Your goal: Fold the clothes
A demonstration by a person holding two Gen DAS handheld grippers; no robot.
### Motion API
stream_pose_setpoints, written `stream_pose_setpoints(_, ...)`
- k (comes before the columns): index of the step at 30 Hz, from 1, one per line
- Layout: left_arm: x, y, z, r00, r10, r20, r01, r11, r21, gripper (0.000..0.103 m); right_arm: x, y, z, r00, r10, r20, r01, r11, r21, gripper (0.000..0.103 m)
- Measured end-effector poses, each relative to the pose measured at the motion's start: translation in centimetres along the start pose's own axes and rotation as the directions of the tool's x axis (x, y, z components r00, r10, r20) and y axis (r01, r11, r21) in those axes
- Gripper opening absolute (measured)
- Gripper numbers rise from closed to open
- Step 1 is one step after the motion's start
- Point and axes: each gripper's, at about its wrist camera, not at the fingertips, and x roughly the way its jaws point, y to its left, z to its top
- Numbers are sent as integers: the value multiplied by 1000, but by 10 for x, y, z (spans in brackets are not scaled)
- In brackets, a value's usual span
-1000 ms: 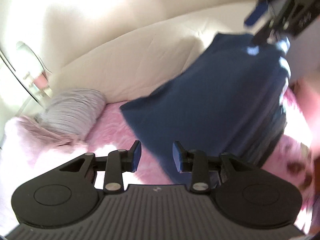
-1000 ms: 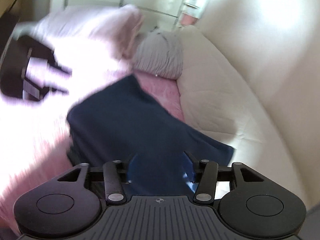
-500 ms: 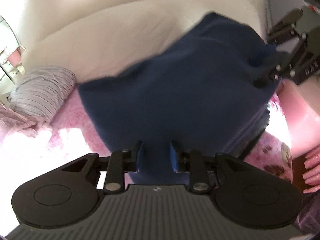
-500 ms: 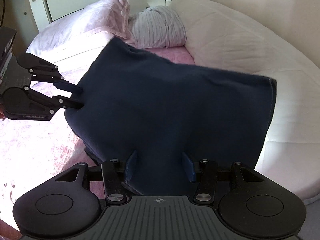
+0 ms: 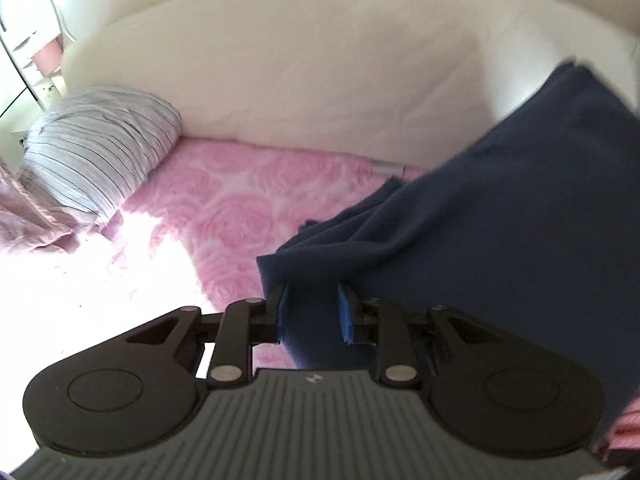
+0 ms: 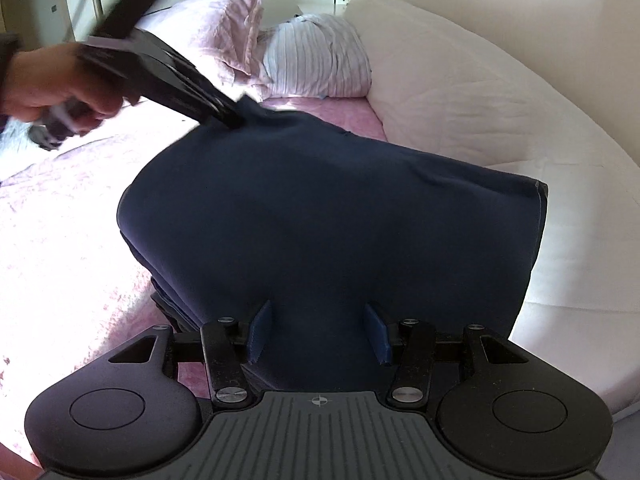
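Over the pink bed [image 5: 240,200], navy garment [image 6: 320,220] hangs lifted, stretched between both tools, lower part bunched on the bed. No finished fold visible; looks mid-fold. Left hand-held gripper [image 5: 310,312]: jaws narrowed, clamping a cloth edge. Right hand-held gripper [image 6: 318,332]: jaws wider, cloth between them; grip likely, not certain.

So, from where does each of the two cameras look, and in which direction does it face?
Left wrist: sits on the left gripper, faces along its fingers across the pink bed cover to the white headboard; its own fingers pinch the navy garment.
Right wrist: sits on the right gripper, faces over the garment toward the pillows; shows its own fingers, the person's hand and the left gripper.
Shared: garment, striped pillow, headboard, bed cover.
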Motion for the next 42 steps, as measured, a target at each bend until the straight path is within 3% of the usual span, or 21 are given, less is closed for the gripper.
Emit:
stream_pose_setpoints(3, 13, -9, 2, 1000, 8, -6, -8, 999, 35, 11, 4, 1, -5, 1000, -7, 14, 7, 1000, 5, 50)
stream_pose_setpoints(8, 6, -3, 10, 1000, -5, -19, 5, 1000, 9, 11, 3, -2, -5, 1000, 5, 21, -5, 1000, 16, 50)
stream_pose_setpoints(14, -42, 4, 8, 1000, -8, 22, 9, 998, -54, 15, -7, -10, 7, 999, 39, -16, -38, 999, 29, 50)
stream_pose_setpoints(20, -62, -14, -10, 997, -78, 14, 79, 990, -117, 18, -26, -48, 39, 995, -40, 96, 28, 992, 120, 50)
stream_pose_setpoints(25, -39, -30, -22, 997, -76, 1, 75, 985, -152, 18, 15, -91, 45, 998, -20, 61, 6, 973, 229, 50)
stream_pose_setpoints(31, -66, -27, -19, 998, -58, 21, 60, 984, -170, 19, 10, -92, 51, 994, -48, 99, 28, 980, 196, 50)
stream_pose_setpoints(35, -91, -38, -37, 997, -73, 30, 77, 980, -185, 24, -20, -63, 39, 990, -32, 139, 6, 983, 186, 50)
stream_pose_setpoints(39, -85, -57, -52, 997, -74, 16, 76, 983, -168, 25, -19, -26, 13, 997, 14, 79, -26, 987, 158, 50)
stream_pose_setpoints(42, -84, -59, -51, 998, -65, 26, 68, 984, -166, 25, -13, -16, -2, 998, -12, 54, 2, 983, 181, 50)
